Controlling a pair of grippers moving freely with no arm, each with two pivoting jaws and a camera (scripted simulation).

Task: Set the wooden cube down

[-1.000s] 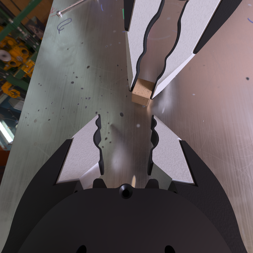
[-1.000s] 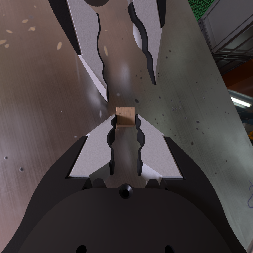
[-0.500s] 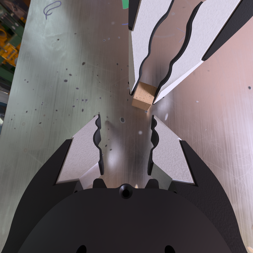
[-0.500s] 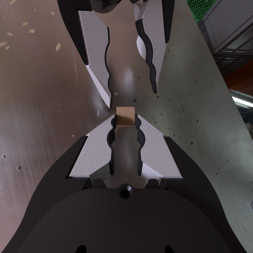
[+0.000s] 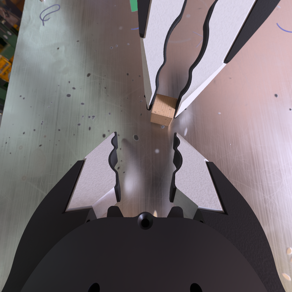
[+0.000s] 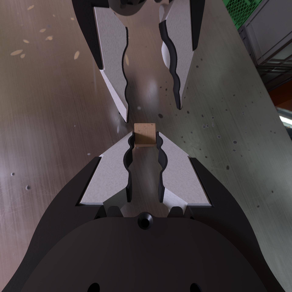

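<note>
A small wooden cube [image 6: 144,134] sits between the tips of my right gripper [image 6: 145,134], which is shut on it, close to the brushed metal tabletop [image 6: 47,110]. In the left wrist view the same cube [image 5: 162,110] shows held by the right gripper [image 5: 162,113], which reaches in from the top. My left gripper [image 5: 145,134] is open and empty, its tips just short of the cube. In the right wrist view the left gripper [image 6: 153,115] faces me, open, just beyond the cube.
The metal tabletop [image 5: 63,94] is speckled with dark spots and has blue pen marks [image 5: 47,14]. Its left edge [image 5: 9,88] borders machinery. A grey crate [image 6: 268,31] and a green mesh crate [image 6: 237,14] stand beyond the table's right edge.
The two grippers have drawn closer tip to tip, and the cube has come lower toward the tabletop. The right gripper stays shut on the cube; the left stays open.
</note>
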